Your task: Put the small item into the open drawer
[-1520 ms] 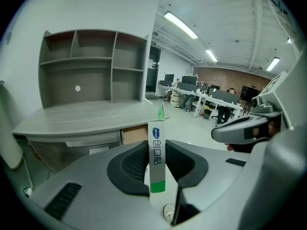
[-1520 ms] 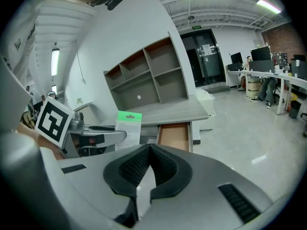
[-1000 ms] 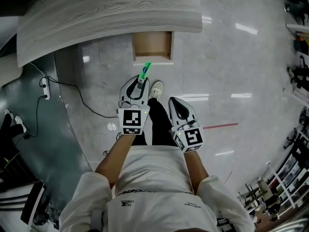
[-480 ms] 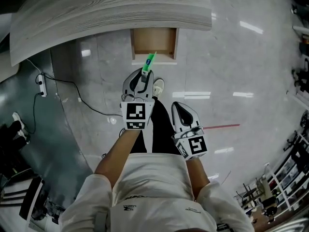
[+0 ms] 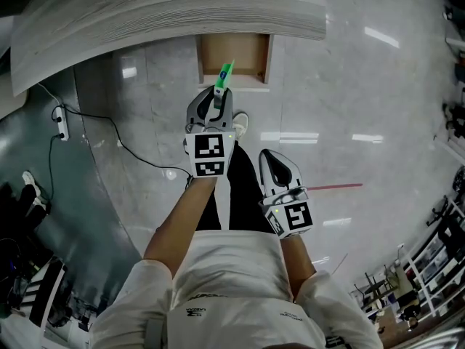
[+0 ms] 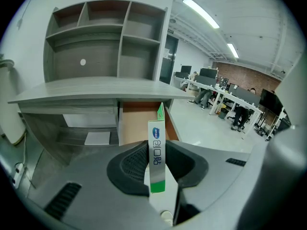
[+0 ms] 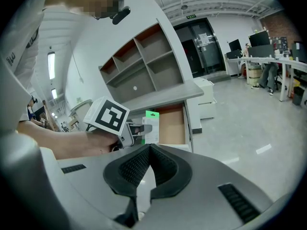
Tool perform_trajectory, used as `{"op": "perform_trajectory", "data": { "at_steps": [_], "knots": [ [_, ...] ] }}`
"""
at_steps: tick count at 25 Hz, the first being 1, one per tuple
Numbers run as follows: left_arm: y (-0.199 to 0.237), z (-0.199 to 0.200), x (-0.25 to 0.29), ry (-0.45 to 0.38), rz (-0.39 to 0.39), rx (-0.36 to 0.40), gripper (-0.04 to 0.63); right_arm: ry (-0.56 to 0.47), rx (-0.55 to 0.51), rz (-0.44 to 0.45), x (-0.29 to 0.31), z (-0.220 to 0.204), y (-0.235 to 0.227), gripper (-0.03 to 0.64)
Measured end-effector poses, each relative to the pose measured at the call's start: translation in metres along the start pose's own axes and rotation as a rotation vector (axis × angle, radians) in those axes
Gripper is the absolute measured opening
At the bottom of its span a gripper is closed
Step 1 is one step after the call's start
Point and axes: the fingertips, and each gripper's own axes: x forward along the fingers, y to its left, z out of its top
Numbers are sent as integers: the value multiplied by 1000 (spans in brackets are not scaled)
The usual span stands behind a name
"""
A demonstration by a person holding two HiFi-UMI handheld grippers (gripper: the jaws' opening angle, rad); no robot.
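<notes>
Jaws of your left gripper (image 6: pixel 156 152) pinch the small box (image 6: pixel 156 128) by its lower end, 1 ribbed pad against each broad face. The box is slim, white with green ends and blue print, and it stands upright with its narrow edge toward that gripper's camera. Its top points at the open drawer (image 6: pixel 136 123), which juts out from under the grey desk top (image 6: pixel 96 87). Seen from your head, the box (image 5: pixel 224 75) sticks forward out of the left gripper (image 5: pixel 219 97), and its green tip overlaps the drawer's front rim (image 5: pixel 234 86). The drawer floor shows bare wood. Your right gripper (image 7: pixel 149 159) hangs back beside your leg, its 2 tips pressed together on nothing.
</notes>
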Motion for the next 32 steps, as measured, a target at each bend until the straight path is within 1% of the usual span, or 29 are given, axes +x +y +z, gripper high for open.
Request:
{"op": "perform_trajectory", "data": {
  "at_steps": [11, 25, 29, 32],
  "knots": [
    [8, -4, 30, 17, 30, -63, 101, 2, 0, 6, 2, -3, -4, 29],
    [11, -2, 64, 48, 48, -101, 101, 11, 2, 13, 3, 1, -9, 29],
    [20, -15, 75, 65, 75, -130, 101, 12, 6, 11, 6, -1, -11, 29],
    [21, -16, 80, 69, 89, -143, 101, 8, 30, 6, 6, 2, -16, 29]
  ]
}}
